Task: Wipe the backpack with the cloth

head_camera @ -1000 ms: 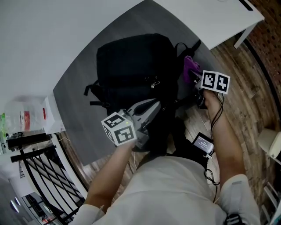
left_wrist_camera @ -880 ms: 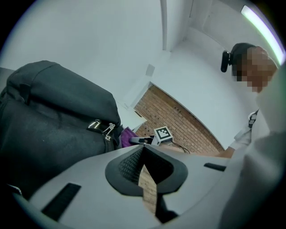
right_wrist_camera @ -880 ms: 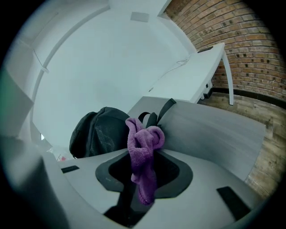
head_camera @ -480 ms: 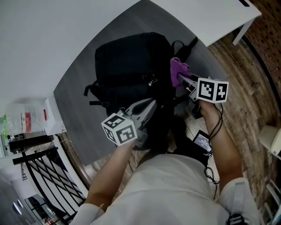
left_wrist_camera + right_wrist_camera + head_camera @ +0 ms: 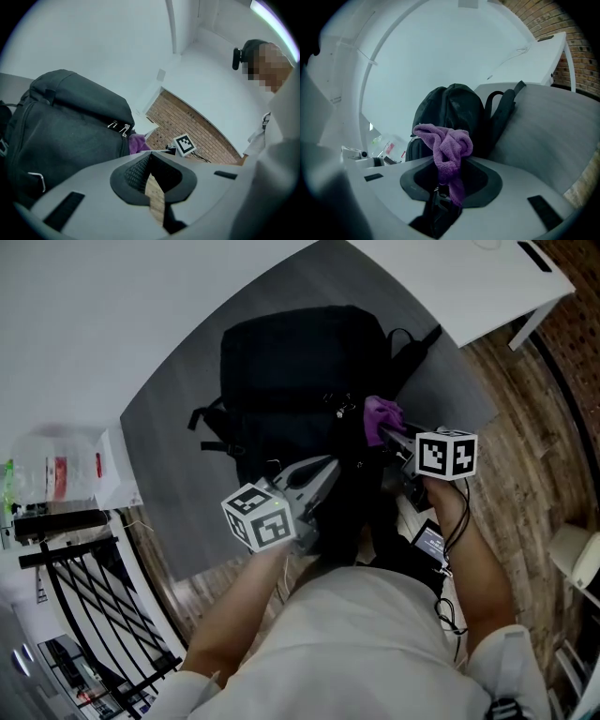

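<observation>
While the backpack (image 5: 300, 362) lies flat on the grey surface (image 5: 187, 456), both grippers are held over its near edge, one on each side of the person's body.

Right gripper (image 5: 386, 432): the jaws are closed on the purple cloth (image 5: 382, 413). In the right gripper view the cloth (image 5: 447, 145) is pinched low between the two jaws of the gripper (image 5: 449, 176) and bunches up above them in a loose knot, with the backpack (image 5: 454, 105) directly beyond. In the head view the cloth sits at the backpack's right side, just beside the zipper pulls (image 5: 339, 409). Whether the cloth touches the fabric cannot be determined. The marker cube (image 5: 447, 454) of this gripper faces up and toward the person.

Left gripper (image 5: 330, 465): the jaws are fully together and hold nothing. In the left gripper view the tips (image 5: 151, 153) meet, and only wooden floor shows through the slot below them. The backpack (image 5: 61, 136) fills the left of that view, its zipper pulls (image 5: 118, 126) hanging at the edge, with the cloth (image 5: 137, 143) visible just past them. This gripper points at the backpack's near side; contact cannot be confirmed.

A white table (image 5: 450, 277) stands beyond the grey surface, over the wooden floor (image 5: 525, 427).
</observation>
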